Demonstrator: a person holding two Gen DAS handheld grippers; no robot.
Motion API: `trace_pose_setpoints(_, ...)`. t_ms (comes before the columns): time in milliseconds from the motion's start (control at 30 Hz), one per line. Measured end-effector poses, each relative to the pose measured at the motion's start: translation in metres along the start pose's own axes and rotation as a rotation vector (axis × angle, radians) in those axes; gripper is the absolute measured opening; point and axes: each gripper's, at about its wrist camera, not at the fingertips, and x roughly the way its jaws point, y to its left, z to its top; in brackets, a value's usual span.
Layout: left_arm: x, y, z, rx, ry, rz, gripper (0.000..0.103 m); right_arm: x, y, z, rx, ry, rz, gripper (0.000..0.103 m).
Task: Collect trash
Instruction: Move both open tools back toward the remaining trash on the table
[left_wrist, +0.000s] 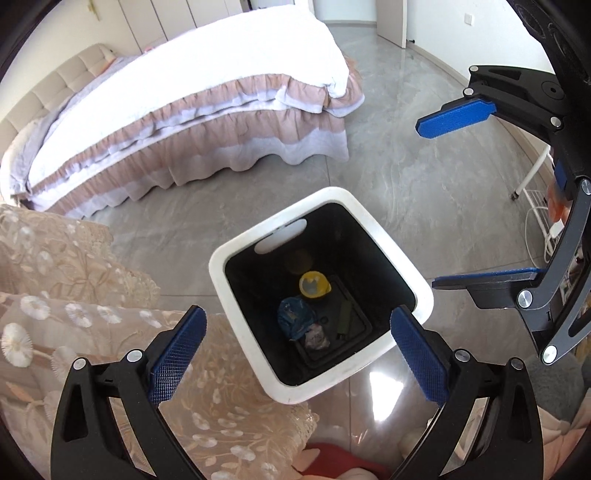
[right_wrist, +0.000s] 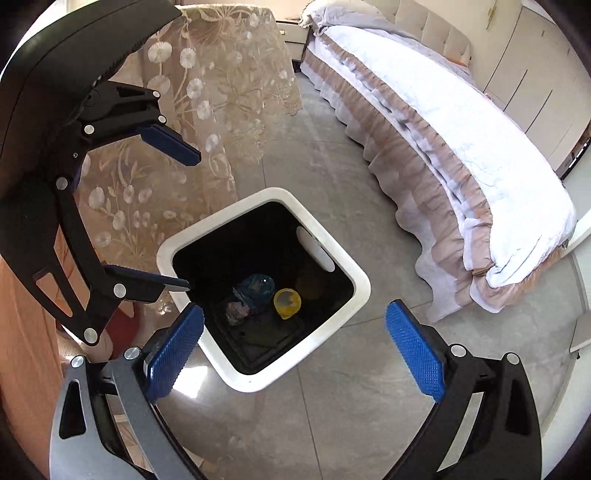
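Both grippers, left (left_wrist: 297, 356) and right (right_wrist: 293, 352), hang spread and empty above the bin (left_wrist: 373, 212); trash (left_wrist: 295, 317), perhaps wrappers, lies at its bottom.

both grippers (left_wrist: 299, 354) (right_wrist: 295, 350) agape, empty

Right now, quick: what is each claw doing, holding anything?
Left claw: open, holding nothing, above the trash bin.
Right claw: open, holding nothing.

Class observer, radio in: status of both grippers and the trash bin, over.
Left gripper open, empty. Right gripper open, empty. White bin below both, yellow cup and wrappers inside. Nothing in the way.
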Motion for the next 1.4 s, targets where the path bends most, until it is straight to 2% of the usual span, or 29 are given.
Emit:
trace_pose_setpoints(233,-0.056,0.008,0.003,-0.086,-0.113,0.071,0.098,-0.04,0.008,0.016,0.023,-0.089,-0.042,0.098)
trace_pose_setpoints(533,-0.124,0.023,-0.014,-0.216,-0.215,0.179,0.098,-0.09,0.033,0.041,0.015,-0.213,-0.083,0.098)
trace_pose_setpoints(700,-0.165,0.033,-0.036,-0.287,-0.258,0.333,0.098,-0.116,0.055,0.062,0.054,-0.302,-0.112,0.098)
trace_pose_setpoints(867,-0.21,0.052,-0.071,-0.423,-0.305,0.487,0.098,-0.137,0.083,0.087,0.103,-0.413,-0.022,0.098)
trace_pose_setpoints(1033,-0.244,0.067,-0.114,-0.54,-0.286,0.625,0.098,-0.143,0.119,0.117,0.078,-0.471,0.051,0.098)
trace_pose_setpoints(1267,-0.287,0.088,-0.174,-0.735,-0.298,0.705,0.098,-0.152,0.17,0.143,0.076,-0.527,0.13,0.098)
trace_pose_setpoints(1400,-0.303,0.096,-0.2,-0.828,-0.32,0.735,0.098,-0.157,0.194,0.157,0.046,-0.554,0.134,0.098)
